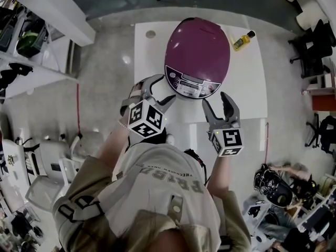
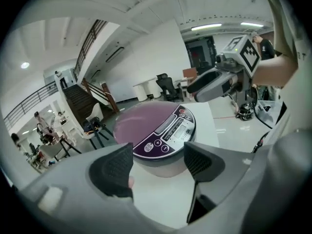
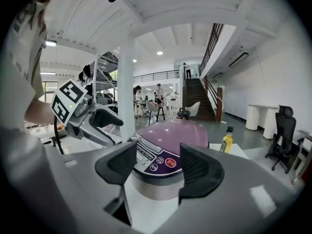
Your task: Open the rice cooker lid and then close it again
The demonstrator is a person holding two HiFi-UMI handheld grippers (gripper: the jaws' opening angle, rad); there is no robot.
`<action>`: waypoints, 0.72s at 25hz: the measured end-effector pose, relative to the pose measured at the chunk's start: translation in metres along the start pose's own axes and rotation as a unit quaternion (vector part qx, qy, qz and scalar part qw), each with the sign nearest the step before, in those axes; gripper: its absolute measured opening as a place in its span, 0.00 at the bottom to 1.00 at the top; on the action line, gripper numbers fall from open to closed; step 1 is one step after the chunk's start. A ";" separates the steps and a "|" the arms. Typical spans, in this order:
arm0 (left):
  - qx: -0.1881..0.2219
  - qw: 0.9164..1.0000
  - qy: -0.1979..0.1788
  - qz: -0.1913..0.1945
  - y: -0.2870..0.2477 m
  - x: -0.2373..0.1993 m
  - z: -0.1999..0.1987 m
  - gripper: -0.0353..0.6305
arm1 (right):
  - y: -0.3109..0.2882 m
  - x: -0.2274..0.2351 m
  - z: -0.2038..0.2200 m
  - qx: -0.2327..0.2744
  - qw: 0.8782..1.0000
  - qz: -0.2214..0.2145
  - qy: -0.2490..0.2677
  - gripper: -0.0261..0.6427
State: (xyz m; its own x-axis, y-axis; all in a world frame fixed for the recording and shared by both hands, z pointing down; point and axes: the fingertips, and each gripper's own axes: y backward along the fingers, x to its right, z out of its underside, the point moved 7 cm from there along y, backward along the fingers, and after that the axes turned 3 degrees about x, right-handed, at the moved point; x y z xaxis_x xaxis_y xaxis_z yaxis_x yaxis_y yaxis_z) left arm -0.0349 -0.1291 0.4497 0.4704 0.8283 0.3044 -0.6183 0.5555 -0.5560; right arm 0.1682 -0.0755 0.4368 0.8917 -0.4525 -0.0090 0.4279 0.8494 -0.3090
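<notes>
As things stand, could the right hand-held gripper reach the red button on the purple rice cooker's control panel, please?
Probably yes: the right hand-held gripper, jaws apart, faces the purple rice cooker with only bare white table before the red button.

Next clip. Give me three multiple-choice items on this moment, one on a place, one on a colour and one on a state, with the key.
1. Where is the bottle relative to the rice cooker?
A. On top of it
B. Upright on the table, past its right side
C. Lying on its side in front of it

2. What colour is the rice cooker's lid?
A. White
B. Purple
C. Green

3. The lid is:
A. Shut
B. Raised upright
C. Taken off

Key:
1 B: the head view shows the bottle standing on the table at the far right of the rice cooker.
2 B: the lid looks purple in every view.
3 A: the lid sits down flush on the body.
</notes>
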 end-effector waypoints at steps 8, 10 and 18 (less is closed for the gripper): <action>-0.031 0.991 -0.111 0.071 -0.023 0.012 -0.012 0.59 | -0.028 -0.009 -0.003 -0.048 0.995 -0.078 0.042 0.44; -0.035 0.987 -0.132 0.082 -0.029 0.015 -0.015 0.60 | -0.034 -0.010 -0.002 -0.059 0.993 -0.092 0.055 0.45; -0.056 0.973 -0.196 0.106 -0.043 0.020 -0.017 0.61 | -0.052 -0.019 0.003 -0.100 0.980 -0.133 0.113 0.46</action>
State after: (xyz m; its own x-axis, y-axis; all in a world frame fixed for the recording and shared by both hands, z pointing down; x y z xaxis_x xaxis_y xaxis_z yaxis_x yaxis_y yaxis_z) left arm 0.0119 -0.1380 0.4661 0.0496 0.8994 0.4342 -0.5928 0.3764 -0.7120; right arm 0.1296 -0.1102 0.4562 0.6879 -0.7180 -0.1062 0.5826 0.6336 -0.5090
